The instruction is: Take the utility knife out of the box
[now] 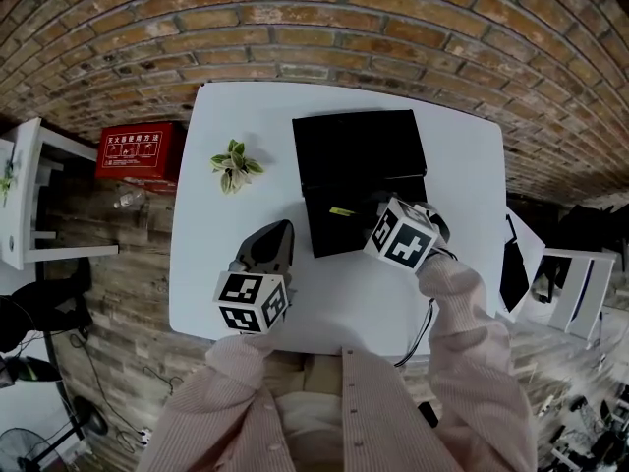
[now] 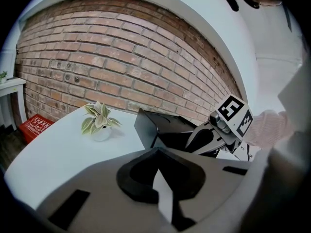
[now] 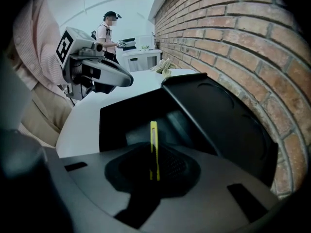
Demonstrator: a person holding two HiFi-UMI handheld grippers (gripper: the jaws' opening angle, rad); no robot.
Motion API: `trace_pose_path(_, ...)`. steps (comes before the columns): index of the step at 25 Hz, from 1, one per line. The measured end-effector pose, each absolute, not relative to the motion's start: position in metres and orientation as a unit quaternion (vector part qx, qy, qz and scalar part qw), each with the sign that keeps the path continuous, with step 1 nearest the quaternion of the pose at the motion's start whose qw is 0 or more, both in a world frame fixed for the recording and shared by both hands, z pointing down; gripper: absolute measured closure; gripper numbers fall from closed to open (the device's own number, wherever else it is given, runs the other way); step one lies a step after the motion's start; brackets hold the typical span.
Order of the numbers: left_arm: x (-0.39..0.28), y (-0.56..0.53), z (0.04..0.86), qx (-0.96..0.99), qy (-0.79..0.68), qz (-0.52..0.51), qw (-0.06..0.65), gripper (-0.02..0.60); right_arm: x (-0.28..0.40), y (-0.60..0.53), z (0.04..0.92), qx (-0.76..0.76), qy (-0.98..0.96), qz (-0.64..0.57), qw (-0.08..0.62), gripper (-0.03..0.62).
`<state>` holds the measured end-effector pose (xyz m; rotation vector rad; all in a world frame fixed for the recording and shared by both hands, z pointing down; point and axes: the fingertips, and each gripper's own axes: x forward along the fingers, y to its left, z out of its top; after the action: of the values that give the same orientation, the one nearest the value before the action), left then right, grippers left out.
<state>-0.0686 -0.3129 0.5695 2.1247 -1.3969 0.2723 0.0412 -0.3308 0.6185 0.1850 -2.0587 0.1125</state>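
Note:
A black box lies open on the white table, its lid folded back toward the brick wall. The yellow utility knife shows at the box's front part. In the right gripper view the knife stands edge-on between the jaws, above the box's dark inside. My right gripper reaches down into the box and is shut on the knife. My left gripper rests over the table left of the box, jaws together and holding nothing; its tip points toward the box.
A small potted plant stands on the table left of the box. A red case and a white side table sit on the floor at the left. A person stands far off in the right gripper view.

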Motion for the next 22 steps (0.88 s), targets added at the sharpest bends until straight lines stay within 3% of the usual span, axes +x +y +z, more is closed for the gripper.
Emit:
trace_pose_path(10,-0.066,-0.311,0.537,0.816,-0.518,0.067,0.246,0.589,0.043,-0.335,0.573,0.159,-0.891,0.024,0.426,0.540)
trace_pose_path(22,-0.062,-0.303,0.495,0.837,-0.510,0.035,0.197,0.589,0.050,-0.321,0.520,0.252,-0.928,0.079,0.264,0.540)
